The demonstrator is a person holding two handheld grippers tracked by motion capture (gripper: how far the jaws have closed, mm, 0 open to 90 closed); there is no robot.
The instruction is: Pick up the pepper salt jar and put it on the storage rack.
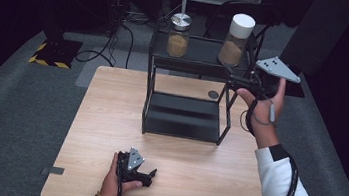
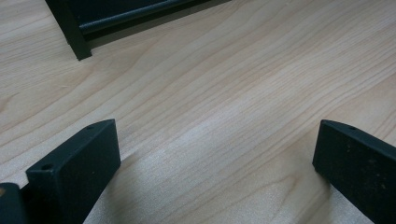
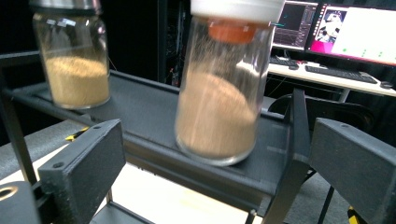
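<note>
Clear glass jar [image 3: 217, 93], matt wood table [image 2: 224, 107]

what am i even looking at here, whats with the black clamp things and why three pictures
A person stands at a wooden table holding a hand-held two-jaw gripper in each hand. The high view looks down from above; the other two come from cameras riding on the grippers. The left gripper rests open on the table, holding nothing. The right gripper is open beside a black two-shelf rack; its view faces the white-lidded jar, which is between no jaws yet. A metal-lidded jar stands beside it. Both hold tan powder.
</note>
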